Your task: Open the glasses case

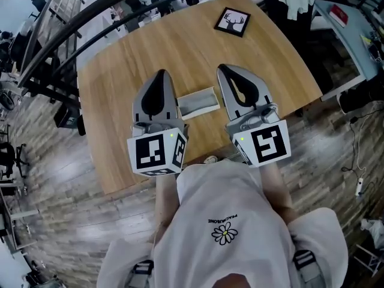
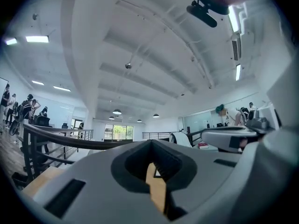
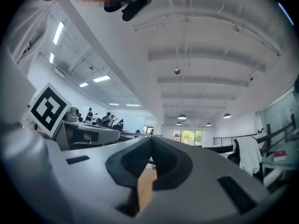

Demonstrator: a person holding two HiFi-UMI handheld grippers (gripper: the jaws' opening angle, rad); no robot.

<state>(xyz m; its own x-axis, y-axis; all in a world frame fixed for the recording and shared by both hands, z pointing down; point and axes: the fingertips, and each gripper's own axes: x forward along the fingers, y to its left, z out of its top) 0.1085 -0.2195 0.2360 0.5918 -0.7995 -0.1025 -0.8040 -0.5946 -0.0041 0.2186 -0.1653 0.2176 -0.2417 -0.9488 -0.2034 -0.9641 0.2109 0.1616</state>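
Glasses case (image 1: pixel 198 102) lies on the wooden surface (image 1: pixel 120 71), seen between the 2 raised grippers. Left gripper (image 1: pixel 161 74) and right gripper (image 1: pixel 223 69) each have jaws pressed together on nothing. Farther back sits a framed deer picture (image 1: pixel 232 21).

Table (image 1: pixel 114 71) matt light wood; glasses case (image 1: pixel 198 102) smooth grey; left gripper (image 1: pixel 161 74), right gripper (image 1: pixel 223 69) matt grey plastic.

Table (image 1: pixel 114 83): light wood top, rounded corners, set on plank floor (image 1: pixel 54 221).
Glasses case (image 1: pixel 198 102): grey, oblong, laid flat in near half of top, about mid-width.
Framed picture (image 1: pixel 232 21): black frame, stag-head motif, laid flat by far edge, well apart from case.
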